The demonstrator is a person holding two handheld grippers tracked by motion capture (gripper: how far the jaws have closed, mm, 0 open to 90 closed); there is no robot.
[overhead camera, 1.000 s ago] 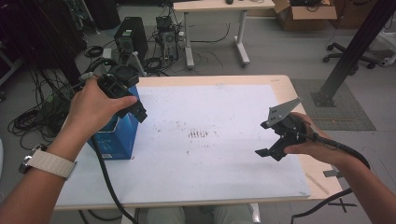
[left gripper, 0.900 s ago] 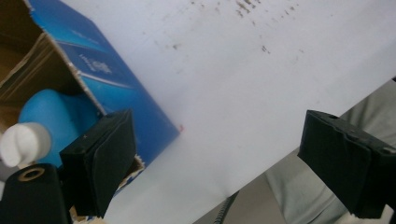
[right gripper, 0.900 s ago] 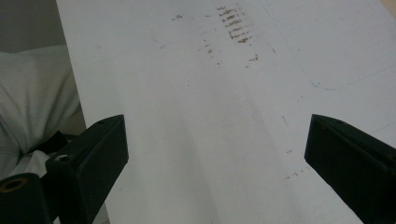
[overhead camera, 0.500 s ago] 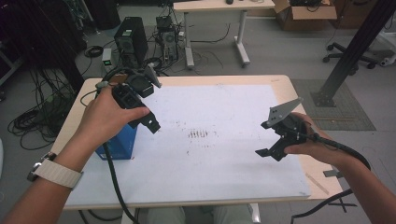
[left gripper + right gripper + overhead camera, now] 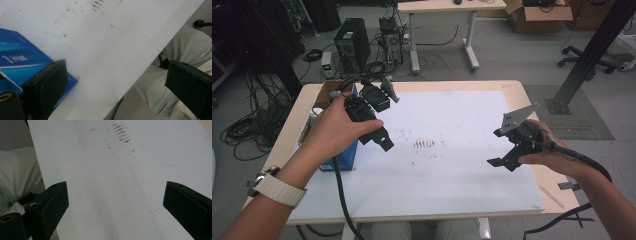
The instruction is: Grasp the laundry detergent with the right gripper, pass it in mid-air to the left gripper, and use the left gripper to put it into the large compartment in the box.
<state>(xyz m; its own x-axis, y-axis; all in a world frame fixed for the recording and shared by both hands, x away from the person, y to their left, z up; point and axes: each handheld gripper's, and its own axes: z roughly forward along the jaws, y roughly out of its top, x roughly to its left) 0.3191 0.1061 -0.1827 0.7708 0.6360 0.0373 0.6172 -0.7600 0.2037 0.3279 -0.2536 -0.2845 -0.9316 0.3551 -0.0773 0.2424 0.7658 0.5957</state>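
My left gripper [image 5: 382,137] is up off the counter [image 5: 512,92], just right of the blue box [image 5: 346,159] that sits near the counter's left edge. Its jaws have just been opening and stand wide with nothing between them. In the left gripper view that blue box [image 5: 17,60] pokes in at the left behind one jaw, and the near edge of the white sheet [image 5: 107,50] cuts diagonally across, with my lap past it, so I'm pointed back toward my own side.

My right gripper [image 5: 502,161] hangs over the right part of the white sheet [image 5: 462,165], well apart from the left one. Its jaws are wide too, nothing in them, and the right gripper view looks along the sheet with its left edge running up the frame.

Room to move: the whole middle of the sheet between my two hands is bare except for a patch of dark smudges [image 5: 424,144]. There's also something open-topped behind the blue box at the counter's back left corner, maybe a cardboard box [image 5: 328,89], hard to tell with my hand in the way. A strip of bare wood runs along the counter's right side.
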